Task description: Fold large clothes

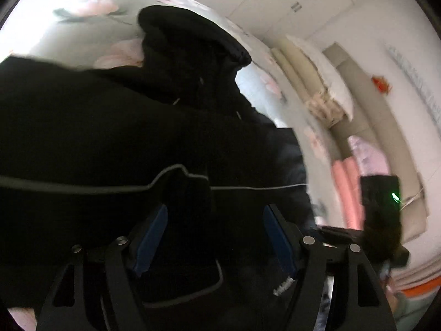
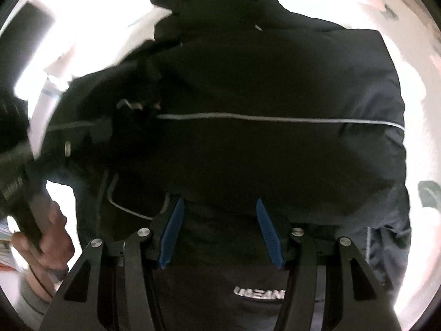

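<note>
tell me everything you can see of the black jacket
The black jacket is a padded, slightly shiny garment with thin pale piping across it, a knit-looking collar or hood at the far end, and a white logo near the hem. It lies spread on a floral bedsheet. Both the left gripper and right gripper are open over it.

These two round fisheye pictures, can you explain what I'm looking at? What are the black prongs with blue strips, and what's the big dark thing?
Each picture comes from a camera mounted on a tool that a person carries, one per hand. The prongs are the two fingers of the left hand-held gripper and the right hand-held gripper; the blue strips are their pads. Both stand open and grip nothing. The dark thing is a black padded jacket with thin grey piping, lying on a pale floral bedspread. In the right view, the person's hand holds the other tool.
</note>
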The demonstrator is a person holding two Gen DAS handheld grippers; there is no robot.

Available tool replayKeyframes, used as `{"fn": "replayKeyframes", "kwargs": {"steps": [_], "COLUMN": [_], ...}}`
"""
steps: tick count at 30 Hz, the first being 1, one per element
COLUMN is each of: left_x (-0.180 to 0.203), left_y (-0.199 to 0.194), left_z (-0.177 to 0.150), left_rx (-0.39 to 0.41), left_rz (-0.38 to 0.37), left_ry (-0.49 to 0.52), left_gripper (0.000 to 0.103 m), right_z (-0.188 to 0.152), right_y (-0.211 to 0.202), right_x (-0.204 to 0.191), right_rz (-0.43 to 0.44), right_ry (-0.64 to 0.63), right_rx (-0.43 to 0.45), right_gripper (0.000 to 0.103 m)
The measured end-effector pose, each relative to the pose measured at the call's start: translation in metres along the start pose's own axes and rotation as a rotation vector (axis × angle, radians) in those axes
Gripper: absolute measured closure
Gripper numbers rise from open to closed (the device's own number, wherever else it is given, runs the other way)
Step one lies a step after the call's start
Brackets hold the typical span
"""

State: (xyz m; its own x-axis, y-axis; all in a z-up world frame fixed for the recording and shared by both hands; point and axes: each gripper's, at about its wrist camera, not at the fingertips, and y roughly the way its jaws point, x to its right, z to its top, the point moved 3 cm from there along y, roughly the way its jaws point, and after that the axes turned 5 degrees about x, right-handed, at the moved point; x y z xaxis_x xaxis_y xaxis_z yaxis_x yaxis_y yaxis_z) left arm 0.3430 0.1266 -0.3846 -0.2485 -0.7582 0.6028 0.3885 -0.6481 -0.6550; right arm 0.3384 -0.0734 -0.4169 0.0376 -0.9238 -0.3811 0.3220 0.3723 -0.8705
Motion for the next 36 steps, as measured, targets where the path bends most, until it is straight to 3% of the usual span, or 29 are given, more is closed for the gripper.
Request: {"fn": "replayKeyframes", "kwargs": {"steps": [4,9,13,14,15,16,20,23,27,29,31,36], "left_x": [-0.005,-0.025,-0.031,-0.032,-0.032,-0.031,-0.032,-0.032,-0.028,-0.026,-0.030,-0.030], "left_y": [-0.041,-0.087,-0.116,-0.123,-0.128,-0.129,-0.137,-0.120,-0.071,-0.034,-0.001,0.031], "left_z": [-0.008,-0.007,0.000,0.003,0.007,0.011,0.029,0.038,0.034,0.024,0.013,0.000], "left_rx": [0.043,0.111,0.184,0.200,0.217,0.231,0.271,0.235,0.127,0.044,-0.037,-0.066], "left_rz": [0.001,0.060,0.072,0.084,0.096,0.108,0.179,0.190,0.184,0.223,0.299,0.438], "left_ry": [-0.045,-0.099,-0.100,-0.098,-0.093,-0.088,-0.058,-0.048,-0.016,0.030,0.059,0.168], "left_gripper": [0.029,0.029,0.029,0.029,0.029,0.029,0.029,0.029,0.029,0.029,0.029,0.029], "right_z": [0.033,0.063,0.066,0.065,0.065,0.065,0.071,0.076,0.076,0.072,0.065,0.043], "right_y": [0.006,0.053,0.081,0.085,0.084,0.079,0.018,-0.036,-0.095,-0.099,-0.085,-0.015], "right_x": [-0.021,-0.045,-0.056,-0.060,-0.067,-0.072,-0.082,-0.052,0.017,0.051,0.076,0.107], "right_rz": [0.115,0.239,0.273,0.289,0.314,0.316,0.223,0.147,-0.103,-0.172,-0.184,-0.257], "right_ry": [0.016,0.067,0.081,0.080,0.062,0.037,-0.088,-0.067,-0.029,0.021,0.078,0.156], "right_rx": [0.031,-0.012,-0.053,-0.062,-0.072,-0.067,0.088,0.170,0.263,0.249,0.199,0.064], "right_gripper": [0.043,0.042,0.042,0.050,0.082,0.082,0.084,0.085,0.085,0.085,0.085,0.085]}}
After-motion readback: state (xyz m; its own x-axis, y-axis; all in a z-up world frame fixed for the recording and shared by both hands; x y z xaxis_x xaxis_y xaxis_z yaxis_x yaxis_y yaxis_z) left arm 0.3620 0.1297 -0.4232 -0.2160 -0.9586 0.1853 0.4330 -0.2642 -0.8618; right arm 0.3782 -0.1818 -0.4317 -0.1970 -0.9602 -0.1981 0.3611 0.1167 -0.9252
